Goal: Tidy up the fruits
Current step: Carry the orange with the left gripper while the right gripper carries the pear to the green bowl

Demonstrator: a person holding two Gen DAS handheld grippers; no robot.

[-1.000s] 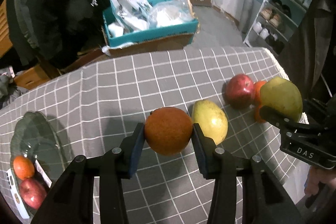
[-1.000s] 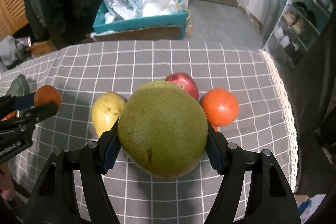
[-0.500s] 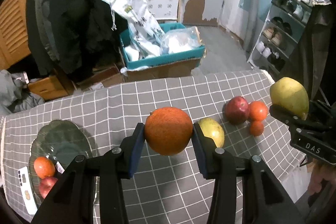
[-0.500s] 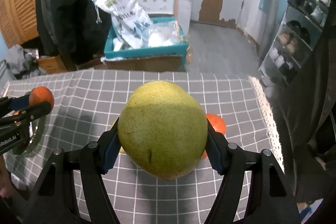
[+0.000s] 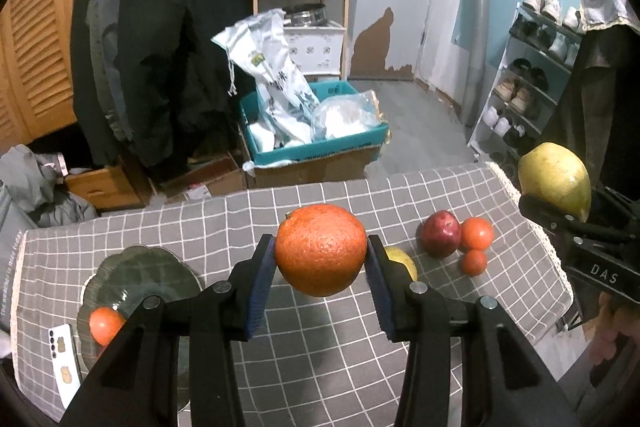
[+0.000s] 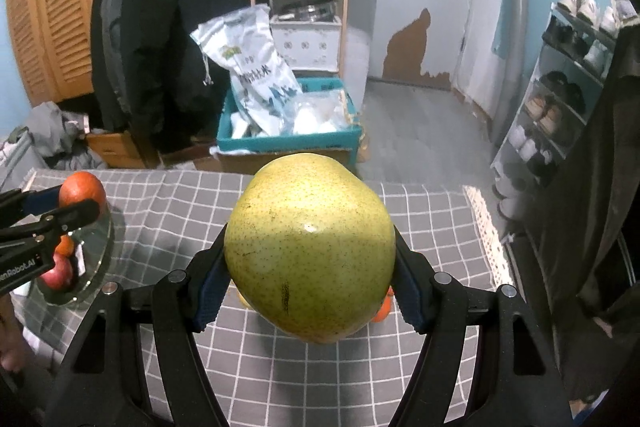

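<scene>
On the checked cloth (image 5: 320, 347): one apple (image 5: 439, 233), two tangerines (image 5: 476, 233).

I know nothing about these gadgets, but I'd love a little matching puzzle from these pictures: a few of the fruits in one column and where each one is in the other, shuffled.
Things:
1. large round orange
2. big yellow-green pear
3. dark red apple
4. small orange on the left

Places:
A. lying on the grey checked tablecloth beside two small oranges
B. held between the fingers of the right gripper
C. on the dark glass plate
D. held between the fingers of the left gripper

Pairs: 1-D, 2-B, 3-A, 4-C
</scene>
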